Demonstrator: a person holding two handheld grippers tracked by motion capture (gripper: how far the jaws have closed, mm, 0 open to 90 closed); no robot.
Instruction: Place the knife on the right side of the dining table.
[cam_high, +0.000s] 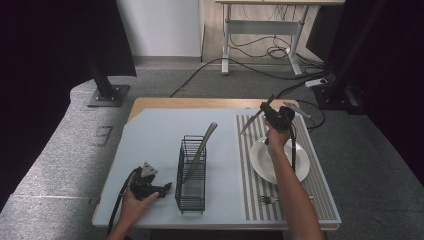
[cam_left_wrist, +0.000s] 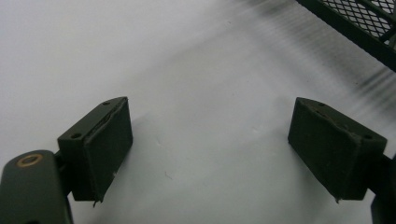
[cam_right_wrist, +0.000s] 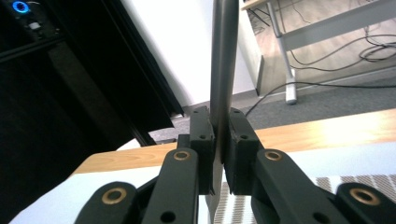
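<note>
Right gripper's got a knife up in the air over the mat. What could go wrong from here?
1. The knife sits in a narrow pinch in the right gripper; it could pivot or slip onto the plate.
2. The wire caddy already holds a leaning utensil; dropping in another may knock it.

No readable text, label, brand, number or sign appears in any of the three views. A faint mark on the grey floor covering (cam_high: 103, 135) left of the worktop (cam_high: 150, 135) in the high view is too small and blurred to make out.
</note>
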